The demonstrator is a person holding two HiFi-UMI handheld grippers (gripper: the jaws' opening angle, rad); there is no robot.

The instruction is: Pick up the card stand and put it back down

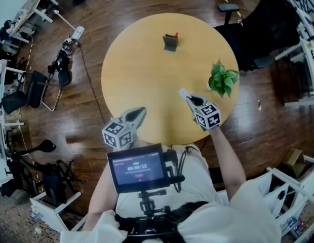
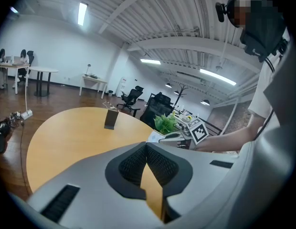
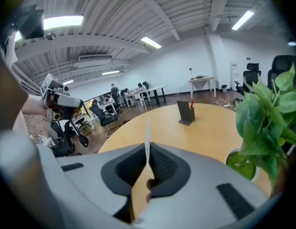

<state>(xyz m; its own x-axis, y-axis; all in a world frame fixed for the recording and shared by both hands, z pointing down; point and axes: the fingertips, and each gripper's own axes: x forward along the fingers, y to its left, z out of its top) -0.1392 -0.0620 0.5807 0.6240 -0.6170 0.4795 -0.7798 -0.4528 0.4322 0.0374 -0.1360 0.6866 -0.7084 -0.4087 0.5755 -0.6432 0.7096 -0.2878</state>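
The right gripper (image 3: 147,152) has its jaws pressed together on a thin white card (image 3: 147,130), which stands edge-on between the pads. It hangs over the near right part of the tabletop (image 1: 142,65). The left gripper (image 2: 146,146) hangs over the near edge, its jaws closed tip to tip with only wood showing behind them.

The card stand (image 1: 170,42) – dark grey and upright – sits near the far edge, well apart from both grippers. A small red thing (image 1: 176,35) sticks up at its top, too small to tell what it is.

A leafy plant (image 1: 221,78) stands at the right edge, just beside the right gripper. Its pot is mostly hidden under the leaves. A black office chair (image 1: 258,29) stands past the far right rim. The card's face cannot be read from any view.
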